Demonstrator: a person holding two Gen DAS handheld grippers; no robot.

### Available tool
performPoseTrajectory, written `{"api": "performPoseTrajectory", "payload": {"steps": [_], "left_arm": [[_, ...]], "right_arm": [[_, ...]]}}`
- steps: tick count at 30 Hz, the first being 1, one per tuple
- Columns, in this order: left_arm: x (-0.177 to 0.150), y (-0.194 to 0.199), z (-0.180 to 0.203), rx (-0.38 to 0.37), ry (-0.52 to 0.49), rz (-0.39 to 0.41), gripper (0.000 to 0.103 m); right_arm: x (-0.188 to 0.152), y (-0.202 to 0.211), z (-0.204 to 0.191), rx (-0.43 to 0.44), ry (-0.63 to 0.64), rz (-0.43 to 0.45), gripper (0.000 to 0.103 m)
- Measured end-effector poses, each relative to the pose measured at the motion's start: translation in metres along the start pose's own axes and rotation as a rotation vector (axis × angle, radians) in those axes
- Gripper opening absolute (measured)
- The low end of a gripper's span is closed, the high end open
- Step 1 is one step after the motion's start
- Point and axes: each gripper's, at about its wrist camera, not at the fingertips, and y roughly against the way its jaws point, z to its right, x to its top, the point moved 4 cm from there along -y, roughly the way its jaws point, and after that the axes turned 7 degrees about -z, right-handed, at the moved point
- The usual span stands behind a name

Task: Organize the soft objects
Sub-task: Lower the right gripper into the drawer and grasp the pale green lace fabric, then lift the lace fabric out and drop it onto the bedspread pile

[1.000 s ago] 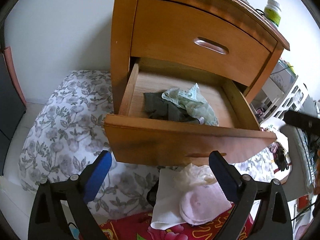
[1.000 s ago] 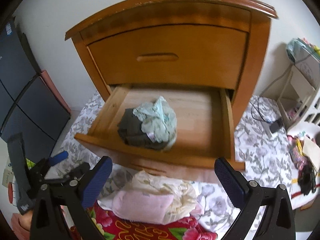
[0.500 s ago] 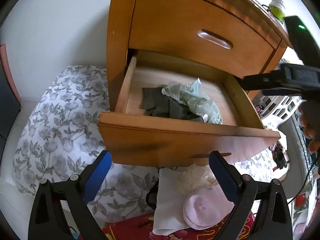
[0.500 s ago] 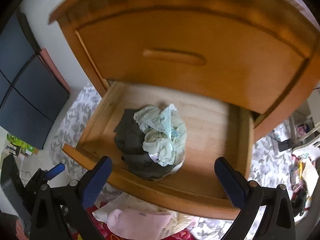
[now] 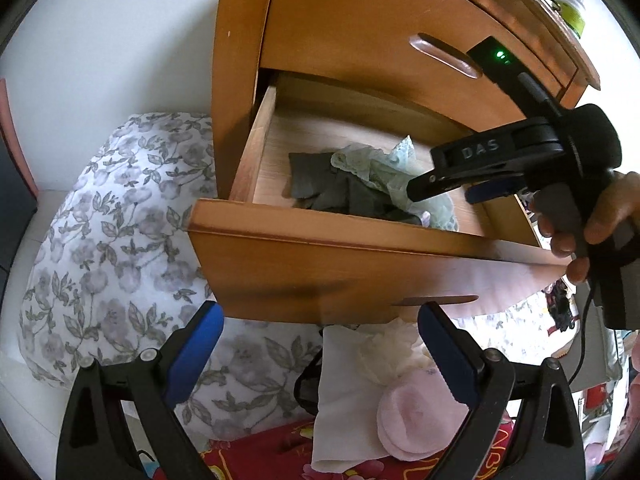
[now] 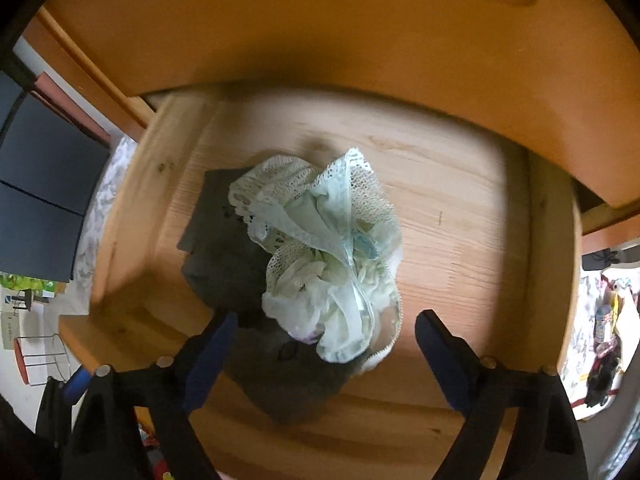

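While the right gripper (image 6: 324,344) pointed steeply down into the open lower drawer (image 5: 360,256) of the wooden nightstand (image 5: 360,20), its jaws, which had just been closing a little, stood wide apart with nothing pressed between them. Below them lay a crumpled pale green lace garment (image 6: 328,256) on a dark grey cloth (image 6: 224,248), seemingly untouched. Outside, the left gripper (image 5: 320,344) hung open above a pink sock (image 5: 416,416) and white cloth (image 5: 340,400) on the floral bedding (image 5: 112,248).

"DAS" on right tongs (image 5: 448,188) (embossed)
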Motion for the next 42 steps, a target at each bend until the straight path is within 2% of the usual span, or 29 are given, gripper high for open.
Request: {"api": "performPoseTrajectory", "payload": {"steps": [3, 9, 12, 14, 20, 28, 37, 42], "left_arm": [[0.0, -0.002, -0.001, -0.007, 0.003, -0.007, 0.098], [-0.002, -0.007, 0.0, -0.012, -0.006, -0.023, 0.098], [-0.003, -0.007, 0.0, -0.019, -0.009, -0.026, 0.098], [-0.003, -0.005, 0.0, -0.02, -0.012, -0.025, 0.098], [-0.005, -0.002, 0.001, -0.019, -0.013, -0.027, 0.098], [-0.007, 0.013, 0.001, -0.002, 0.006, -0.008, 0.098], [-0.013, 0.032, 0.007, 0.01, 0.012, 0.012, 0.098], [-0.018, 0.043, 0.014, 0.015, 0.003, 0.023, 0.098]], "right_arm": [[0.004, -0.01, 0.0, -0.007, -0.006, -0.018, 0.087], [0.01, -0.025, -0.001, -0.026, -0.016, -0.046, 0.075], [0.01, -0.032, 0.001, -0.022, -0.028, -0.055, 0.058], [0.009, -0.034, 0.003, -0.01, -0.037, -0.052, 0.04], [0.004, -0.024, 0.009, 0.014, -0.047, 0.007, 0.015], [-0.009, 0.005, 0.018, 0.054, -0.056, 0.084, 0.011], [-0.028, 0.081, 0.031, 0.081, -0.06, 0.264, 0.01], [-0.052, 0.125, 0.037, 0.086, -0.052, 0.361, 0.01]]}}
